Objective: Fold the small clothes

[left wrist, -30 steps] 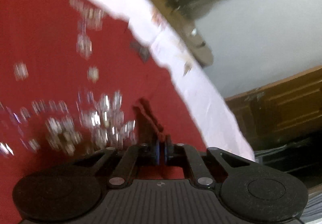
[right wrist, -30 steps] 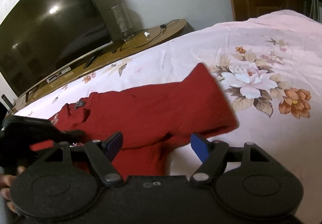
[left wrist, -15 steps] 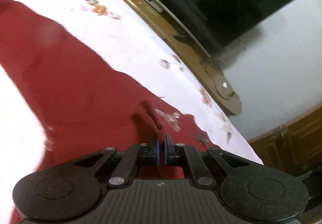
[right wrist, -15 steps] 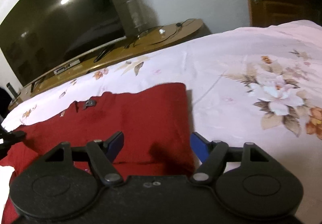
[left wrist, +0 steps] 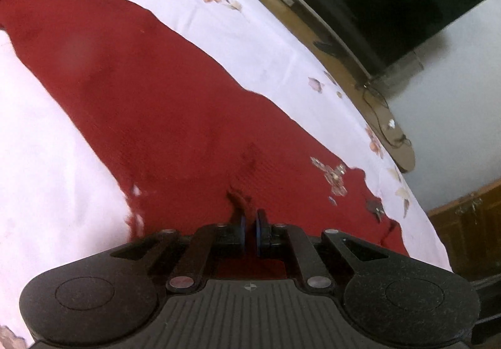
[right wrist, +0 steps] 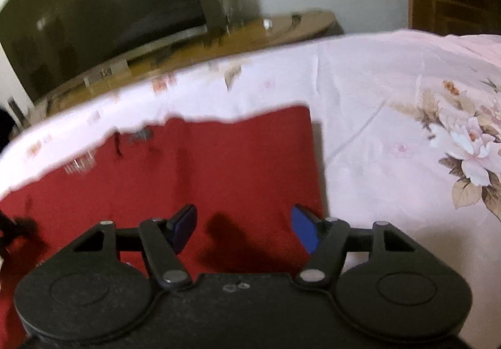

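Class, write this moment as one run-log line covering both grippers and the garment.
left gripper: shut on red garment | right gripper: closing, pads clear of cloth | garment: flat on floral bedsheet

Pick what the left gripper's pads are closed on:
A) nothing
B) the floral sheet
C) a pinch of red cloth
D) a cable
C: in the left wrist view the left gripper has its pads nearly together with a fold of the red garment standing up between them.

No legible text, perhaps blur-hidden.
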Motion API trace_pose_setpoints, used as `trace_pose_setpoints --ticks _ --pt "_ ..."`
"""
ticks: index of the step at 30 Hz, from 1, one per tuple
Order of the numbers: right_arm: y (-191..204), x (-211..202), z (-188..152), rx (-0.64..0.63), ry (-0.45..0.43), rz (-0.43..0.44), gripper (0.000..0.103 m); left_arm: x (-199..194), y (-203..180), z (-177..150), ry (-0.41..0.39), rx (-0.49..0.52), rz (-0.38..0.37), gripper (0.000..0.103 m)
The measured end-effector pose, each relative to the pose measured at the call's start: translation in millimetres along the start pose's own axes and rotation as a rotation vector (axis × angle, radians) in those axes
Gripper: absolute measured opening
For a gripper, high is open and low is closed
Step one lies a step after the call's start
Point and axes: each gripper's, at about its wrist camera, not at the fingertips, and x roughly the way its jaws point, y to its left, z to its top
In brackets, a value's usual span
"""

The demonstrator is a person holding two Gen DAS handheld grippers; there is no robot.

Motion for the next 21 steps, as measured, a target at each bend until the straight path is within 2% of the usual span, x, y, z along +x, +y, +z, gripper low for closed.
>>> trace_pose_setpoints --ticks 3,6,11,14,17,19,21 --pt "0.8 2.8 0.0 -0.039 0.025 -0.006 0.066 -8.4 3.1 4.2 -0.026 0.009 0.027 0.005" --pt "2.5 -6.5 5.0 -0.014 -0.006 0.017 0.066 -21.2 1.2 5.6 -0.052 0.04 0.036 0.005" --pt "8.8 -10.0 6.4 -0.033 -0.031 0.018 0.066 -44.5 -19.6 3.8 -0.114 0.124 -0.007 0.005" --pt "15.7 -3.1 3.3 -0.069 -0.016 0.009 0.066 -36.1 -37.2 -0.2 -0.078 0.157 -0.053 0.005" --pt "17.2 12.4 3.2 -0.082 0.059 0.001 0.066 -5.8 -50.9 -4.7 -0.013 0.188 -0.023 0.005" --pt "14.3 8.6 7.2 -0.074 0.04 0.016 0.066 14.3 -45.0 -4.1 0.026 0.162 0.043 0.004" --pt "9.8 3.3 18.5 -0.057 -0.001 0.022 0.066 14.2 -37.5 -0.5 0.018 0.119 0.023 0.005"
